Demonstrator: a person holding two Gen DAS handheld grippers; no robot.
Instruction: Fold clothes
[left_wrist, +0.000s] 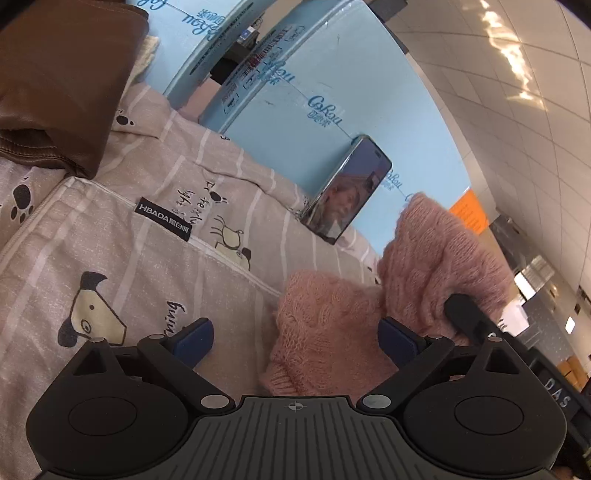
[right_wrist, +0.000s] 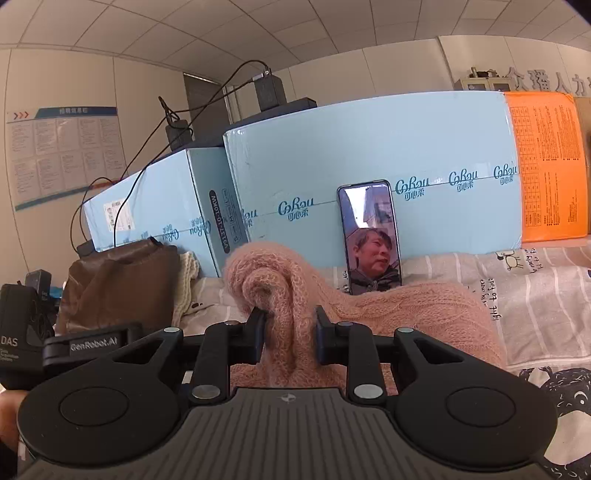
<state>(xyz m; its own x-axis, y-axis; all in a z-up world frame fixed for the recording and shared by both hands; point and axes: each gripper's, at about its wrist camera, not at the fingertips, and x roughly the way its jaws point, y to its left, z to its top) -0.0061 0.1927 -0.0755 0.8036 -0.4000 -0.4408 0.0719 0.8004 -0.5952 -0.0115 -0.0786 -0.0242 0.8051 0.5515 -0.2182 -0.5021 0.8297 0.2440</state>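
My right gripper (right_wrist: 289, 334) was clenched on a raised fold of the one pink knitted sweater (right_wrist: 388, 310), the wool bunched between its two fingers (right_wrist: 258, 325) and curling up above them in a loop. My left gripper (left_wrist: 295, 338) was released, its two blue pads (left_wrist: 195, 338) spread wide apart with only the sweater's ribbed hem (left_wrist: 291, 380) lying between them, touching neither. In the left wrist view the sweater (left_wrist: 332, 325) rose on the right side into a lifted hump, where a dark finger of the right gripper (left_wrist: 465, 314) pressed into the knit. The rest of the garment lay spread on the bedsheet (right_wrist: 546, 306), a pinkish striped cloth printed with cartoon dogs and paw marks, with one black label (left_wrist: 163, 219) sewn at a seam. One phone (right_wrist: 373, 240) stood upright on the sheet, leaning against the nearer of two light-blue cartons (right_wrist: 369, 155); its lit screen showed a face. The second carton (right_wrist: 147, 199) stood to the left, with two black chargers (right_wrist: 267, 90) and their cables on top of the cartons. One orange carton (right_wrist: 546, 166) stood at the right end. One brown leather garment (right_wrist: 122, 284) lay folded at the left, with a cream knit (right_wrist: 188, 284) just beside it.
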